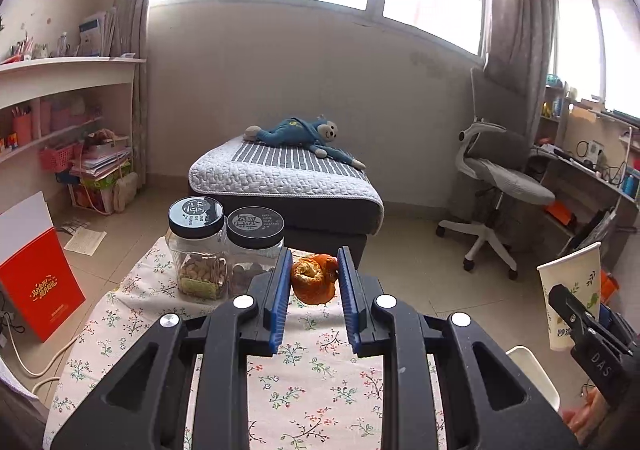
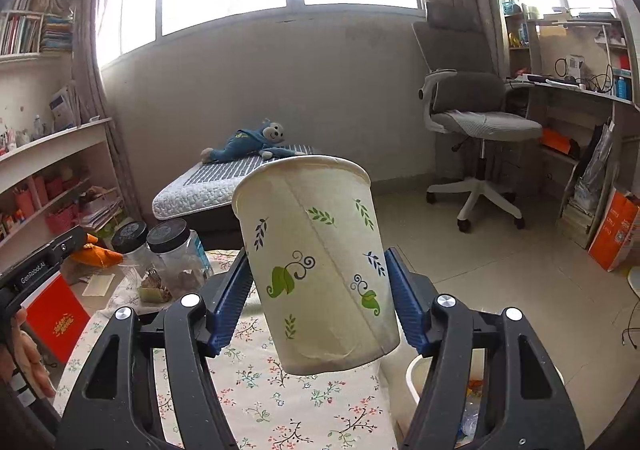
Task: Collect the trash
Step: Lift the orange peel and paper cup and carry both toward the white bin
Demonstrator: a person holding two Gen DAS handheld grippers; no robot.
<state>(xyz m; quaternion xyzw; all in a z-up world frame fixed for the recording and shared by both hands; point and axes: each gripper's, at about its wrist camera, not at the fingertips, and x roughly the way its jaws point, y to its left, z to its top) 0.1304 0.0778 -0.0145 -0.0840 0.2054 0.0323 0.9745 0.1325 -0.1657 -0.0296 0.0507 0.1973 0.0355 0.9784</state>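
Note:
My left gripper (image 1: 314, 282) is shut on an orange peel (image 1: 313, 279), held between its blue pads above the floral tablecloth (image 1: 304, 390). My right gripper (image 2: 320, 290) is shut on a white paper cup (image 2: 316, 262) with green leaf prints, held tilted above the table's right side. The cup also shows in the left wrist view (image 1: 572, 294), at the far right. A white bin (image 2: 420, 374) with some trash inside stands on the floor below the right gripper; its rim shows in the left wrist view (image 1: 532, 366).
Two clear jars with black lids (image 1: 196, 246) (image 1: 255, 242) stand at the table's far left edge. A red box (image 1: 38, 278) leans left of the table. A bed (image 1: 284, 178) lies beyond, an office chair (image 1: 492, 178) and desk at right.

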